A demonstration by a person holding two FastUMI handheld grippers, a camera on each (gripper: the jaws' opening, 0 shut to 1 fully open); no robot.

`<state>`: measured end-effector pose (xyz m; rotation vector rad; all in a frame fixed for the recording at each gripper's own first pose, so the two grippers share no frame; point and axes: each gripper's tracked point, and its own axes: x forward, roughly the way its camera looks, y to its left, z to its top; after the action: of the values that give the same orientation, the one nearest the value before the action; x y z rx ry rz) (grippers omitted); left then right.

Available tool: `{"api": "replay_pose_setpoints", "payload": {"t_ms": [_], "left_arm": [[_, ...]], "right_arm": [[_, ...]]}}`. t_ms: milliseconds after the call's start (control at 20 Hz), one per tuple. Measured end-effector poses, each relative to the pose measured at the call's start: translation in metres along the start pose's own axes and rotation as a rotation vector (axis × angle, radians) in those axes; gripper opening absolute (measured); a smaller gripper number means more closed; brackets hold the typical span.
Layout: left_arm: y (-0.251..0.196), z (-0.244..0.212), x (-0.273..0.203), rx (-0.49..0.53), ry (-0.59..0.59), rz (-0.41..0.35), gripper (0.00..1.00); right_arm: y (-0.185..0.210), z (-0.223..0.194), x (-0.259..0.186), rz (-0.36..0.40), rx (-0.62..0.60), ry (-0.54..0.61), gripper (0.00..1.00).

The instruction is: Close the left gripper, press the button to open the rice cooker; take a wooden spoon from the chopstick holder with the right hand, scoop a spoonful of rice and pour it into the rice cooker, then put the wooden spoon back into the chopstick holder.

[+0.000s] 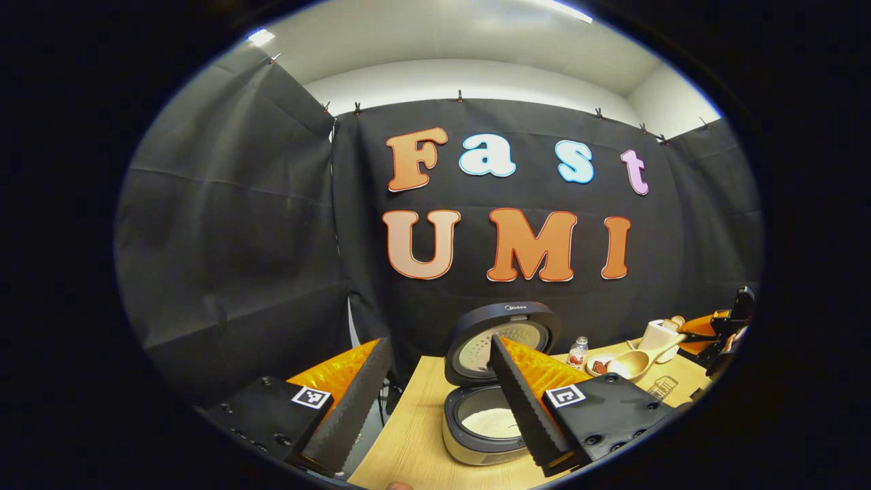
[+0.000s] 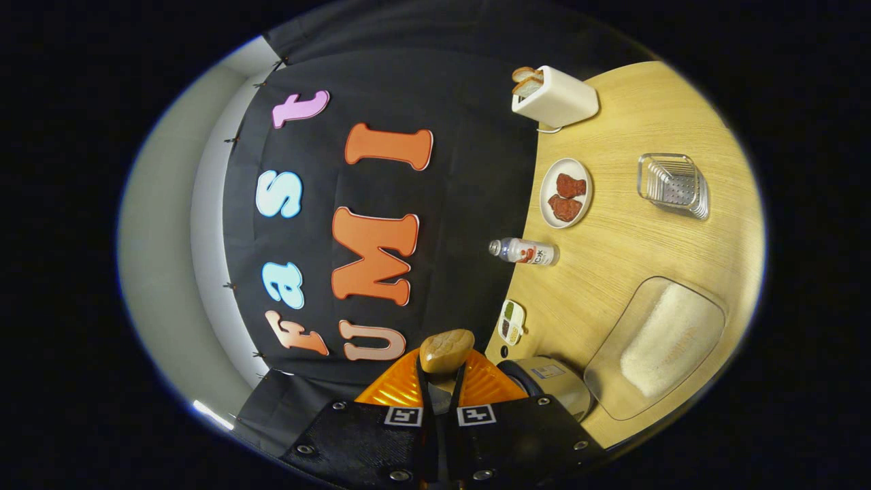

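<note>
Left gripper (image 1: 435,401) jaws apart; right gripper (image 2: 439,381) jaws clamp one wooden spoon (image 2: 446,350); two meat pieces (image 2: 566,196) plated

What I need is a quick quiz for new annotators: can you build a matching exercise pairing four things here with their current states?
Things:
1. rice cooker lid
2. wooden spoon
3. toaster
4. left claw

States:
A. open, gripping nothing
B. raised
C. has bread slices in it
D. gripped by the right claw

Pairs: 1-B, 2-D, 3-C, 4-A
</note>
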<state>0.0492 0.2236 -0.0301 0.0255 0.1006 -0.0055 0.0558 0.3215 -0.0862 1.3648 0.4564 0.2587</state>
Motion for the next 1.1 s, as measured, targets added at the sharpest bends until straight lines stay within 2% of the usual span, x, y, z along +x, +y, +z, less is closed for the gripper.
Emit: {"api": "replay_pose_setpoints", "payload": {"t_ms": [100,450,900,1100], "left_arm": [[0.004,0.000,-0.003,-0.002,0.003,0.005,1.00],[0.026,-0.004,-0.014,-0.015,0.011,0.032,0.96],[0.057,-0.008,-0.013,-0.017,0.018,0.091,1.00],[0.066,-0.009,-0.012,-0.018,0.018,0.107,0.96]], "right_arm": [[0.017,-0.011,0.010,0.019,-0.022,0.017,0.04],[0.057,-0.048,0.051,0.063,-0.137,0.055,0.04],[0.074,-0.086,0.078,0.082,-0.312,0.083,0.05],[0.079,-0.093,0.085,0.085,-0.408,0.072,0.04]]}}
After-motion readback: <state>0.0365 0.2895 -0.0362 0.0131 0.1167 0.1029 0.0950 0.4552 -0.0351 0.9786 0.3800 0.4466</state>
